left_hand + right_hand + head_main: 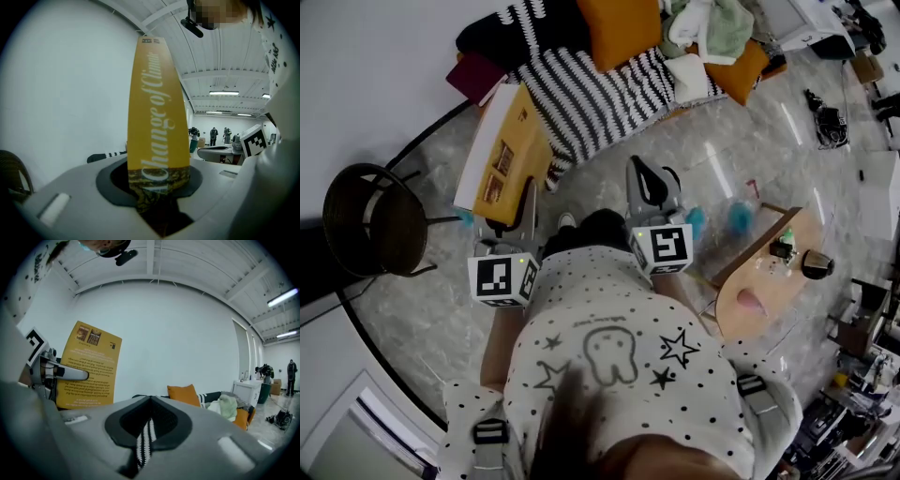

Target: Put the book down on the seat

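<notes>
— Grey marbled floor (pixel 403 328) fills a bright, white-walled room, seen from a camera looking steeply down over a person's spotted shirt (pixel 619 375). Each hand holds out a two-jaw gripper.

— Which one has the book?

— The left gripper (pixel 525 202). Its jaws are clenched on the bottom of a yellow book (pixel 511 141), gripping across the spine. The book stands upright above the jaws, well clear of the floor and touching nothing else. Holding it by the bottom edge probably lets that edge or a cover meet the seat first.

— And the other hand?

— The right gripper (pixel 649 183) is just beside it, at about the same height. Its jaws are pressed together at the tips and grasp nothing. Only distant striped fabric shows through the slit behind the tips. It seems to be along for balance, not for the carrying.

— Where is the seat?

— Further left stands a dark round chair (pixel 375 220) on thin legs, its seat bare. I judge this to be the target. The book is near it, not yet over it, so the carry is partly done.

— What lies beyond?

— Ahead, a sofa draped in a black-and-white striped blanket (pixel 581 94), with orange cushions (pixel 619 28) and heaped clothes. To the right is a small wooden worktop (pixel 769 272) with a few small items.
</notes>
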A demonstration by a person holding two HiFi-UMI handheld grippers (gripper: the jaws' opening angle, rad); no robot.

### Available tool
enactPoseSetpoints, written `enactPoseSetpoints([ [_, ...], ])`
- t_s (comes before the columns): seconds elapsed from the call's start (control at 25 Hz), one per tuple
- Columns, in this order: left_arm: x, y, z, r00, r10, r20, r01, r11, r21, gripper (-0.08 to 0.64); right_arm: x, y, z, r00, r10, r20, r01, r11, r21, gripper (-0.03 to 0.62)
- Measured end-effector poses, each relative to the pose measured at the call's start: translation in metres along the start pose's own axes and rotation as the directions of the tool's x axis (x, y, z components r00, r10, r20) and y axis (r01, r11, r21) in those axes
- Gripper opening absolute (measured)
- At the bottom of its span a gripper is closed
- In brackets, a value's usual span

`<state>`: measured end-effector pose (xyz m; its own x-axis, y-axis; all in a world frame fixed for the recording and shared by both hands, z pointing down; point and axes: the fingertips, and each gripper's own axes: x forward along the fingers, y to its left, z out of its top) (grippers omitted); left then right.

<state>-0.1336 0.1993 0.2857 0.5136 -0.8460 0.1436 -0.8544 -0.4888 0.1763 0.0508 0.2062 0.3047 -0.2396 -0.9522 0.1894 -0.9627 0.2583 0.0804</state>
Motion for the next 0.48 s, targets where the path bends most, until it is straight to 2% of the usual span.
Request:
enactPoseSetpoints([
  [0.28,0.02,0.005,-0.002,1.0,0.022,-0.012,-0.022,1.0,-0.02,0.144,0.023,-0.014,0.002,1.0,0.016,-0.011,-0.016,1.0,-0.01,-0.005],
  [0.48,0.048,0.01,-0.002,0.997,0.069,-0.02,-0.069,0.997,-0.039,0.144,0.053,-0.029,0.001,0.997,0.071,-0.032,-0.072,0.997,-0.014,-0.005],
])
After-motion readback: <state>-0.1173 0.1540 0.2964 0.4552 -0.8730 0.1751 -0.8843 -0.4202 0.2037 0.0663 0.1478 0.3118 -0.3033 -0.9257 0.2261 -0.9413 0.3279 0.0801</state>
